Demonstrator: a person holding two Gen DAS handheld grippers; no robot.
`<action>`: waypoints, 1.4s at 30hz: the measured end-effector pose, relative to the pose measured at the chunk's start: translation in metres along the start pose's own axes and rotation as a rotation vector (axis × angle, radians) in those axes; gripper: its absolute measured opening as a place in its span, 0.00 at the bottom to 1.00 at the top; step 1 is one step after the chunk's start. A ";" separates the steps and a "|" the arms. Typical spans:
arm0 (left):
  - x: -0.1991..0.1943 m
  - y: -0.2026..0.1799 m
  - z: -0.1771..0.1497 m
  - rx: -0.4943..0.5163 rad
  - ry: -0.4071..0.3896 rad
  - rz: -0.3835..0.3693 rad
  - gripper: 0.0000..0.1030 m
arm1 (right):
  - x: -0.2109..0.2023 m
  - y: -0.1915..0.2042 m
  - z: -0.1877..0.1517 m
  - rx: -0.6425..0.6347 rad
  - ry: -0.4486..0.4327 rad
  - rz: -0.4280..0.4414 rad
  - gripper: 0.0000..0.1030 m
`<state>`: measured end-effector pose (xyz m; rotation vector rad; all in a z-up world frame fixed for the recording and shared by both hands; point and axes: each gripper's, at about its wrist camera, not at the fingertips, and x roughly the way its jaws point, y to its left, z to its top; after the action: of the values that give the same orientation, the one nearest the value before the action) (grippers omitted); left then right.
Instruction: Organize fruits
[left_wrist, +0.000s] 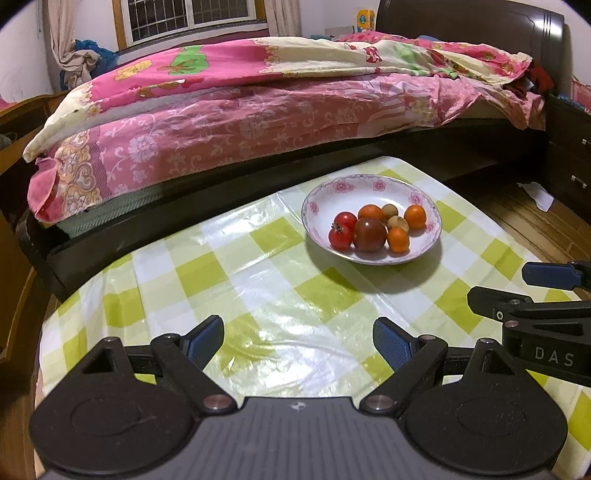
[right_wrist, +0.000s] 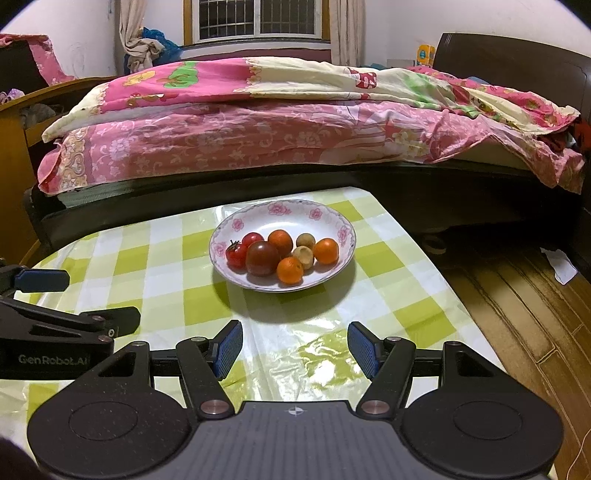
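Two grippers hover low over the checked tablecloth (left_wrist: 192, 273), side by side, both with fingers spread and holding nothing: left gripper (left_wrist: 298, 345), right gripper (right_wrist: 294, 349). The plate (right_wrist: 325, 218) sits ahead of both, apart from them. In it: three oranges, two red tomatoes, one dark tomato (right_wrist: 262, 258), two brown longans.
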<state>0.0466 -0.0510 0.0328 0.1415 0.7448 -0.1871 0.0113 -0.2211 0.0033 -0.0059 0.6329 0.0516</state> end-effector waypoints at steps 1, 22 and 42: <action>-0.002 0.000 -0.002 0.000 0.001 0.000 0.93 | -0.002 0.001 -0.001 0.000 -0.002 0.001 0.58; -0.032 -0.009 -0.033 0.016 0.014 0.009 0.93 | -0.039 0.016 -0.030 0.001 0.025 0.012 0.58; -0.049 -0.019 -0.049 0.055 0.004 0.020 0.93 | -0.059 0.017 -0.044 0.014 0.020 0.009 0.59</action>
<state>-0.0252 -0.0542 0.0300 0.2019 0.7417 -0.1880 -0.0633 -0.2074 0.0027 0.0104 0.6529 0.0559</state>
